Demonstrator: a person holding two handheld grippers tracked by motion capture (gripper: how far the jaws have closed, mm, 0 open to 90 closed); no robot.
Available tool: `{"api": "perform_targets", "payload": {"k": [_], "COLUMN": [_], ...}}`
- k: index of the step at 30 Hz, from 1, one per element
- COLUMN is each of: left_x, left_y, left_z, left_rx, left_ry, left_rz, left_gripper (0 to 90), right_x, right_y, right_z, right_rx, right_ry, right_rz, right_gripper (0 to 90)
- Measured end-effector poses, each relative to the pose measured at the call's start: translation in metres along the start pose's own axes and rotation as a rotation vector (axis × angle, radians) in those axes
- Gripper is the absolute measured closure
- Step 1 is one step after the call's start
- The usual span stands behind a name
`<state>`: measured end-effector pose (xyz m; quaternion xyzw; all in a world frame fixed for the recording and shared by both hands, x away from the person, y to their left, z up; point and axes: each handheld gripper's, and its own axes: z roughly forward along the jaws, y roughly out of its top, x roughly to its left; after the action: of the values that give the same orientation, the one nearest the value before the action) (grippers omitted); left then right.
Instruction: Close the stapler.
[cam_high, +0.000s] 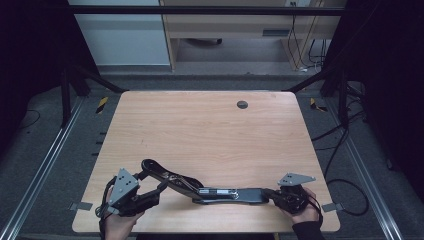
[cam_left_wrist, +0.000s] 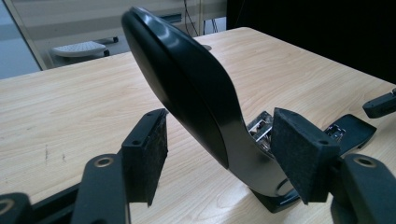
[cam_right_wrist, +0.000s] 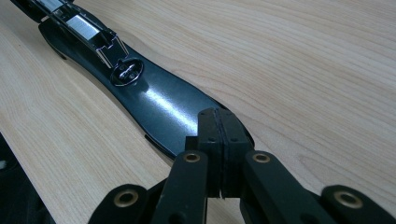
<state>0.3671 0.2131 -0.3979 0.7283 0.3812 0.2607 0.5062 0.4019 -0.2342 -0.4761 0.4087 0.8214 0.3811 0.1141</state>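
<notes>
A long black stapler (cam_high: 210, 190) lies opened out near the bench's (cam_high: 210, 125) front edge. The left gripper (cam_left_wrist: 219, 154) has its jaws apart around the raised arm, pads not pressing. The right gripper's (cam_right_wrist: 219, 140) jaws are closed together at the stapler's right end. Open bench lies beyond.

The left hand (cam_high: 118, 220) comes in at the lower left of the high view and grips the left gripper (cam_high: 150, 192), which points right and slightly away from the person. Its jaws stand apart, pads (cam_left_wrist: 152, 154) spread wide and not pressing. The right hand (cam_high: 302, 210) enters at the lower right, holding the right gripper (cam_high: 272, 194) pointed left toward the other. Its jaws are pressed together, pad against pad.
</notes>
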Motion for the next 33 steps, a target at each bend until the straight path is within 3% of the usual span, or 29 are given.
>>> {"api": "perform_targets", "payload": {"k": [14, 19, 33], "left_x": [0.0, 0.001, -0.001], "left_y": [0.005, 0.006, 0.008], "left_z": [0.003, 0.003, 0.002], "left_rx": [-0.011, -0.014, -0.007], "left_ry": [-0.003, -0.003, -0.006], "left_rz": [-0.003, -0.022, -0.031], "left_gripper": [44.9, 48.8, 50.7], "right_x": [0.006, 0.006, 0.005], "right_y": [0.003, 0.003, 0.002], "right_z": [0.009, 0.009, 0.015], "right_rx": [0.018, 0.022, 0.056], "right_ry": [0.02, 0.027, 0.028], "right_rz": [-0.021, -0.025, -0.022], "right_gripper": [90.0, 90.0, 90.0]}}
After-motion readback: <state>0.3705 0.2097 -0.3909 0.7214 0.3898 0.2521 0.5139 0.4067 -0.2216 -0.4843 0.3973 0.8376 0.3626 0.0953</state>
